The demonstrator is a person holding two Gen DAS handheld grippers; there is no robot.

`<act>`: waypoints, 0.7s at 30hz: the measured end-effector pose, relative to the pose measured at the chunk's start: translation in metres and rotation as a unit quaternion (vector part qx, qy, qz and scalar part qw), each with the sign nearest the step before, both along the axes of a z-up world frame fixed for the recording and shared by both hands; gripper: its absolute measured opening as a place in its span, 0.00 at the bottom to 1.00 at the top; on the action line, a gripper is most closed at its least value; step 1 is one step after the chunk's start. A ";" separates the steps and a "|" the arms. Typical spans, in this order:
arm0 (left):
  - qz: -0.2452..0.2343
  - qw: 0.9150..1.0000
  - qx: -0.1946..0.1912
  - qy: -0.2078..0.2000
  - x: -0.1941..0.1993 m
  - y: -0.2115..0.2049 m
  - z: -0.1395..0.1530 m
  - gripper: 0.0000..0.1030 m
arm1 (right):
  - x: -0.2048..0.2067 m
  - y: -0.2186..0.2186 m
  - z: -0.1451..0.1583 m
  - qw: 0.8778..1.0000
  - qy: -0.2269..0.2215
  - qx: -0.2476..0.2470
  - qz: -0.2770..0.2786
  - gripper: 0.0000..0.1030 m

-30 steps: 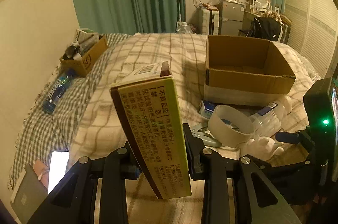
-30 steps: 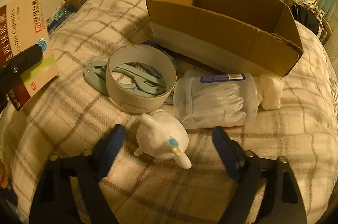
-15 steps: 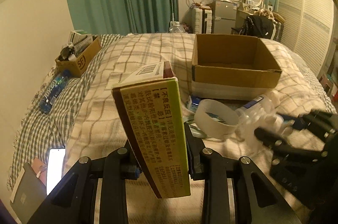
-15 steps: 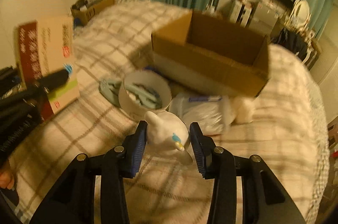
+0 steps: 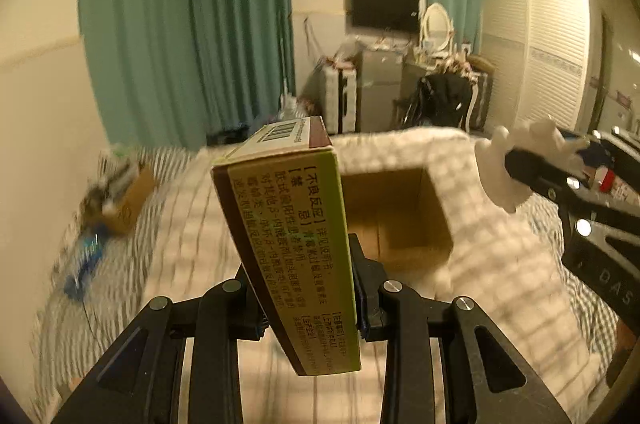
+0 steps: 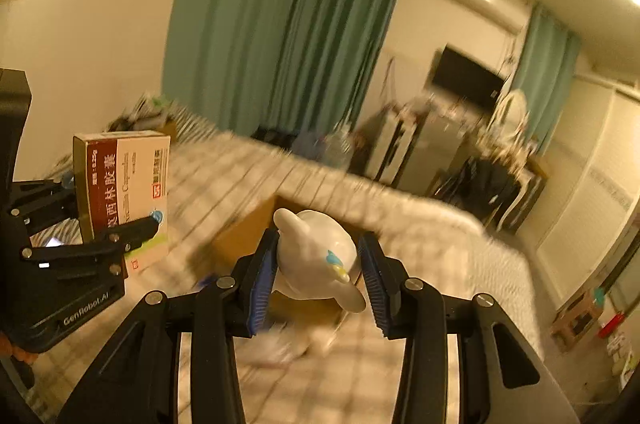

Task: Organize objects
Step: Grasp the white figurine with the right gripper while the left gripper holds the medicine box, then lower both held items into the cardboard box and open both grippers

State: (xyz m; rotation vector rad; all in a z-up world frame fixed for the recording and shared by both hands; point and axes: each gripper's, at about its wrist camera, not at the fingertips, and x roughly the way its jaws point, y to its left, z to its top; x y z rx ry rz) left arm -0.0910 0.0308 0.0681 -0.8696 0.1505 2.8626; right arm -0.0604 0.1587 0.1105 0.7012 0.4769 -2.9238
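Observation:
My left gripper (image 5: pixel 310 298) is shut on a green and maroon medicine box (image 5: pixel 288 236), held upright above the checked bed. The same medicine box (image 6: pixel 122 184) shows at the left of the right wrist view, pinched by the left gripper (image 6: pixel 116 224). My right gripper (image 6: pixel 318 264) is shut on a white animal figurine (image 6: pixel 316 256) with a blue and yellow mark, lifted off the bed. That figurine (image 5: pixel 516 164) and the right gripper (image 5: pixel 536 164) appear at the right of the left wrist view. An open cardboard box (image 5: pixel 394 212) stands on the bed behind both grippers.
A small carton of clutter (image 5: pixel 124 192) and a blue bottle (image 5: pixel 84 260) lie at the bed's left side. Green curtains (image 5: pixel 192 24), a wall TV (image 5: pixel 384 8), a dresser with a mirror (image 5: pixel 436 28) and a white wardrobe (image 5: pixel 552 48) line the room beyond.
Both grippers have risen well above the bed. The right gripper closed on the white figurine and lifted it off the blanket. The left kept its hold on the medicine box.

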 end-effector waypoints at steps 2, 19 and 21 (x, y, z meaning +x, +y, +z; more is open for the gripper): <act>-0.011 1.000 -0.003 0.014 -0.017 0.009 0.020 0.31 | -0.016 0.005 0.023 1.000 0.014 -0.006 -0.002 0.39; -0.026 0.999 -0.010 -0.014 -0.202 0.064 -0.031 0.31 | -0.218 0.047 -0.011 0.996 -0.048 -0.062 -0.037 0.39; -0.027 0.999 -0.018 -0.028 -0.216 0.068 -0.053 0.31 | -0.235 0.049 -0.039 0.995 -0.073 -0.063 -0.032 0.39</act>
